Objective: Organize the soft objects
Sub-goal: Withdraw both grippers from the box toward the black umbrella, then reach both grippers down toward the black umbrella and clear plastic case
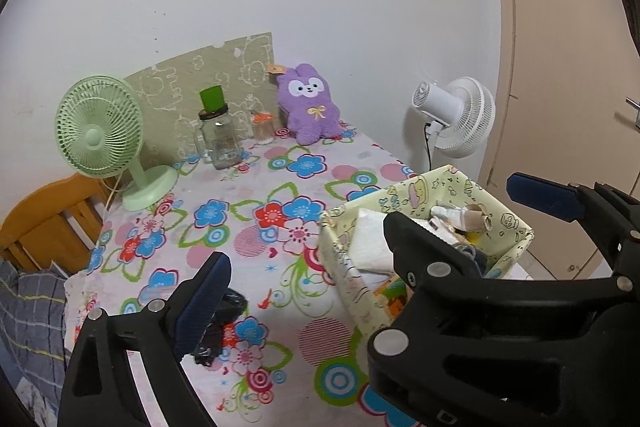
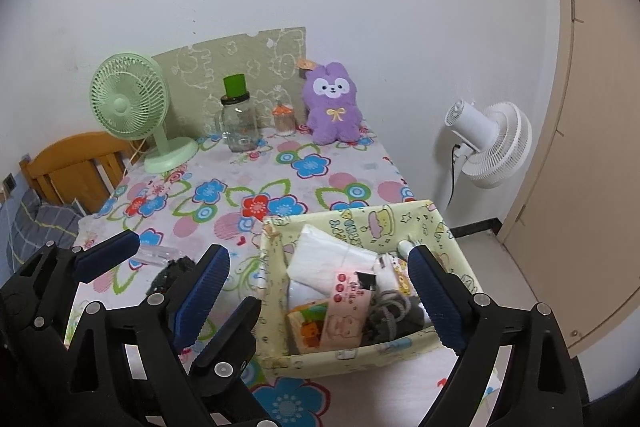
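1. Now, far left: mint-green plastic desk fan [image 2: 130, 97] stands at the back of the floral-print tablecloth [image 2: 248, 187].
2. Your left gripper [image 2: 154, 269] is spread wide over a small black fabric item [image 2: 172, 273] w/ nothing pinched.
3. Purple plush bunny [image 2: 334, 105] sits upright by the wall.
4. Your right gripper [image 2: 316, 291] is also spread, straddling the yellow cartoon-print fabric storage box [image 2: 360, 353].
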Action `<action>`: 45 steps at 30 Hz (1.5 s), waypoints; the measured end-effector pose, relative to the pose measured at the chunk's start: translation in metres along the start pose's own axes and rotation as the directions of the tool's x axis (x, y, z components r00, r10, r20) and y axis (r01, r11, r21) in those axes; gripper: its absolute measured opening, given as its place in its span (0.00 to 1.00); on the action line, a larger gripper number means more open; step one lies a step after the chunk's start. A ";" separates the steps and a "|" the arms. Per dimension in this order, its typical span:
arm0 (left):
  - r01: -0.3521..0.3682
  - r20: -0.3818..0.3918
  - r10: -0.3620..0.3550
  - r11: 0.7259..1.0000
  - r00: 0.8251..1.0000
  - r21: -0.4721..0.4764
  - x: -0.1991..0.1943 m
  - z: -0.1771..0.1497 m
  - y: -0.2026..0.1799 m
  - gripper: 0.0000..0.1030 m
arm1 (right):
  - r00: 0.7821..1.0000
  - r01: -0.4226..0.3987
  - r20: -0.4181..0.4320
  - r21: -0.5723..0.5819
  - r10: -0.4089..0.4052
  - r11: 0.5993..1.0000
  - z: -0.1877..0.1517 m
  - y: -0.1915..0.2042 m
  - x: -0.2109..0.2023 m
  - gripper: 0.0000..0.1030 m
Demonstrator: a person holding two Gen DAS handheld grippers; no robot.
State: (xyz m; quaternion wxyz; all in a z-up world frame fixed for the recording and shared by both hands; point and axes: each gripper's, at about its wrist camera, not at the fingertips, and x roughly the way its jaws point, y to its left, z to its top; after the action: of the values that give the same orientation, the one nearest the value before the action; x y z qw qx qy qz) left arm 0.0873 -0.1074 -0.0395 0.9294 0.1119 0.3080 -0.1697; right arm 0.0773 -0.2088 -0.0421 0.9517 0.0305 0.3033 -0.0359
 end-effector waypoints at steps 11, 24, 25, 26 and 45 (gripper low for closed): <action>-0.045 0.022 0.045 0.999 0.999 -0.015 -0.014 -0.007 0.029 0.94 | 0.999 -0.030 0.009 -0.028 0.031 0.999 0.004 0.034 -0.005 0.91; -0.105 0.010 0.105 0.993 0.994 -0.054 -0.014 -0.017 0.071 0.94 | 0.997 -0.072 0.002 -0.068 0.073 0.995 0.006 0.077 0.008 0.92; -0.108 0.006 0.109 0.992 0.994 -0.058 -0.013 -0.019 0.073 0.94 | 0.997 -0.076 -0.001 -0.072 0.077 0.994 0.006 0.080 0.010 0.92; -0.112 -0.001 0.112 0.992 0.994 -0.064 -0.011 -0.021 0.077 0.94 | 0.997 -0.081 -0.004 -0.076 0.080 0.994 0.006 0.083 0.012 0.92; -0.143 -0.101 0.131 0.982 0.986 -0.120 0.025 -0.044 0.119 0.94 | 0.990 -0.132 -0.067 -0.144 0.123 0.981 -0.005 0.125 0.061 0.92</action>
State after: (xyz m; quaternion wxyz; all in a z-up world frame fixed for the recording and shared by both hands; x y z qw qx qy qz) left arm 0.1283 0.0090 -0.0773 0.9288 0.0812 0.3526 -0.0801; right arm 0.1347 -0.0868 -0.0773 0.9425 -0.0198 0.3300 0.0486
